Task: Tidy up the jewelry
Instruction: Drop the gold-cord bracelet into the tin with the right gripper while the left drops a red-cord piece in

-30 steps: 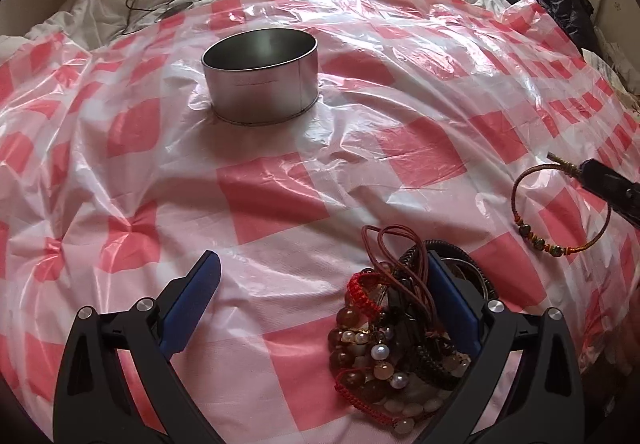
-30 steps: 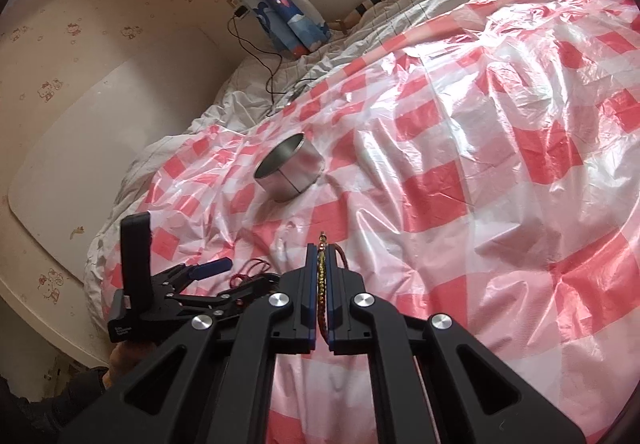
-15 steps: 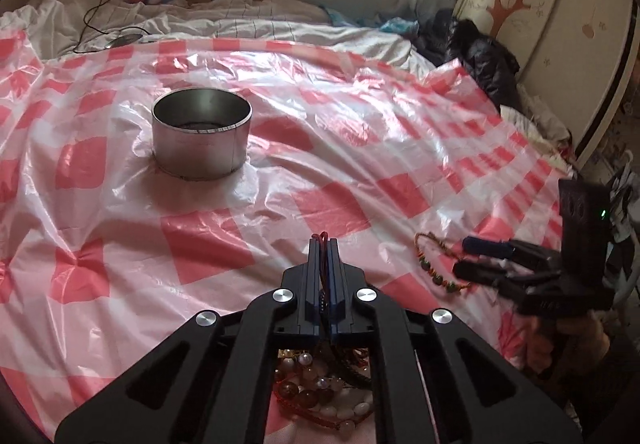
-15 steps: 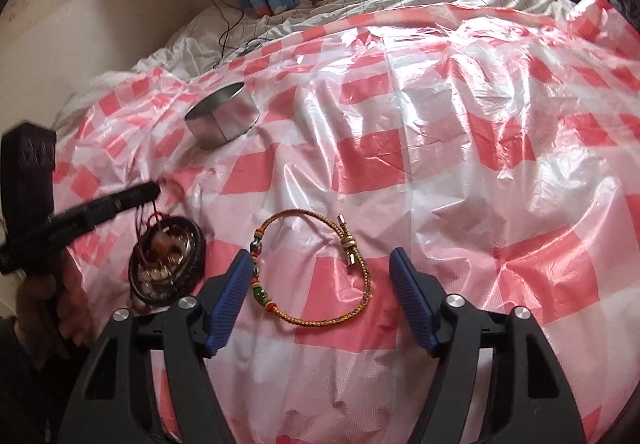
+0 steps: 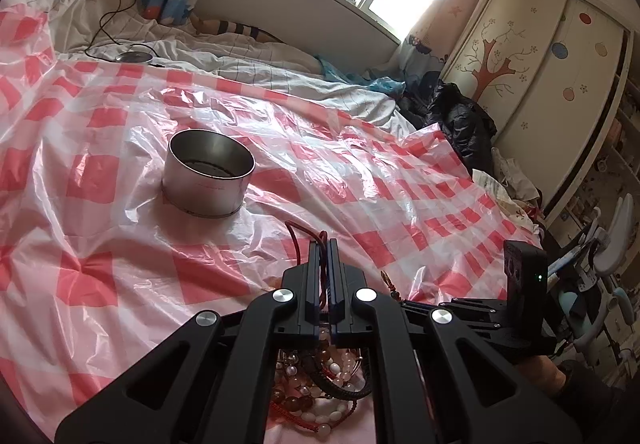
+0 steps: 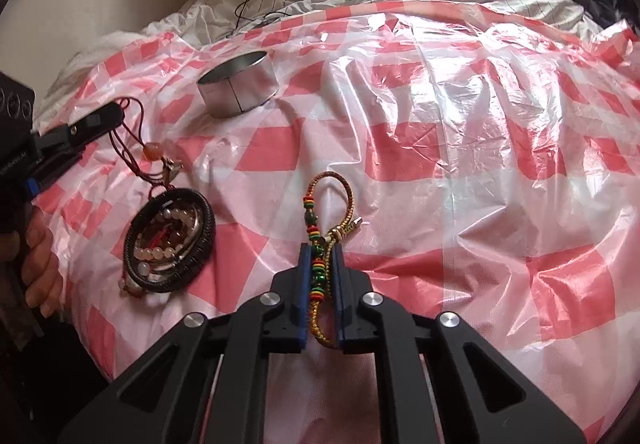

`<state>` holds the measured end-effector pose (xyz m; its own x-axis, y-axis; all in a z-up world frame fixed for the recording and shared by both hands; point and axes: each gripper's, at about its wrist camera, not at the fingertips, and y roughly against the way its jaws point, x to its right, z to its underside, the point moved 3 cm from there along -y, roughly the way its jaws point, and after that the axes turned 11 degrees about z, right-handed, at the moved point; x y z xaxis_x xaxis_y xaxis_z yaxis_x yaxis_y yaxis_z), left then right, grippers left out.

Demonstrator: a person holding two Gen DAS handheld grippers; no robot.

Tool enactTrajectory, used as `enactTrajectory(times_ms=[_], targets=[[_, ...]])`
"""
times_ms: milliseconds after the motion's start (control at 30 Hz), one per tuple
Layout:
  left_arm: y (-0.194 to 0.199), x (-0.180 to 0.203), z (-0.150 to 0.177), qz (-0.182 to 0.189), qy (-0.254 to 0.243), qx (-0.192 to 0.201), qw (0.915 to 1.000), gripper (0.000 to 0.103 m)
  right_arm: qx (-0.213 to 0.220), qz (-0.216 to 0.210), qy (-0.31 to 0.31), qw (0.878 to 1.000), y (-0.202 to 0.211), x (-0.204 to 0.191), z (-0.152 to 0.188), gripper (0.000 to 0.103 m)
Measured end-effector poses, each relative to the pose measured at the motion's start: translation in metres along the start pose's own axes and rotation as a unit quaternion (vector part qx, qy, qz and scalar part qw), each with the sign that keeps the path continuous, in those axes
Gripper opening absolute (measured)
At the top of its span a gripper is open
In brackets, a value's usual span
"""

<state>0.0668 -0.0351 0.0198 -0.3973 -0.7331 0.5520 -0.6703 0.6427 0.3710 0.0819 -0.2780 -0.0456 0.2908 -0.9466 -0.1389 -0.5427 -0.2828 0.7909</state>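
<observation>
Red cord (image 5: pixel 298 240) pinched in my left gripper (image 5: pixel 323 244); right gripper (image 6: pixel 320 256) closing on the bracelet (image 6: pixel 326 228); next, carry both to the tin (image 6: pixel 239 89).

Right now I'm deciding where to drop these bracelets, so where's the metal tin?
The metal tin stands upright on the checkered plastic sheet, in the right wrist view up left, beyond the pile of beaded bracelets.

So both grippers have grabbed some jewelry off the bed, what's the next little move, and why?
Probably lift the right gripper, whose jaws are closing with the gold braided bracelet between them, and carry it toward the open metal tin. The bracelet still trails on the checkered plastic sheet. The left gripper is shut on a red cord tied to the bead pile.
</observation>
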Motion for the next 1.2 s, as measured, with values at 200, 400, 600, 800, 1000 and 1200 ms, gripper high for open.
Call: enactTrajectory(times_ms=[200, 400, 600, 800, 1000, 1200], targets=[[0.001, -0.004, 0.002, -0.006, 0.004, -0.003, 1.0000, 0.003, -0.003, -0.105, -0.108, 0.989, 0.010, 0.027, 0.001, 0.011], [0.001, -0.005, 0.000, -0.006, 0.006, 0.002, 1.0000, 0.003, 0.027, -0.168, -0.155, 0.973, 0.030, 0.040, -0.003, 0.011], [0.006, -0.009, -0.040, -0.002, 0.004, 0.032, 0.9995, 0.003, 0.054, -0.216, -0.160, 0.962, 0.040, 0.024, -0.041, 0.011], [-0.011, -0.028, -0.101, -0.014, -0.010, 0.047, 0.9987, 0.003, 0.073, -0.257, -0.153, 0.952, 0.028, -0.009, -0.092, 0.011], [-0.074, -0.093, -0.114, -0.052, 0.053, -0.009, 0.9972, 0.003, 0.072, -0.269, -0.153, 0.948, -0.009, -0.035, -0.129, 0.011], [-0.094, -0.117, -0.093, -0.142, 0.042, -0.090, 0.9850, 0.029, 0.051, -0.255, -0.136, 0.956, -0.059, -0.061, -0.165, 0.011]])
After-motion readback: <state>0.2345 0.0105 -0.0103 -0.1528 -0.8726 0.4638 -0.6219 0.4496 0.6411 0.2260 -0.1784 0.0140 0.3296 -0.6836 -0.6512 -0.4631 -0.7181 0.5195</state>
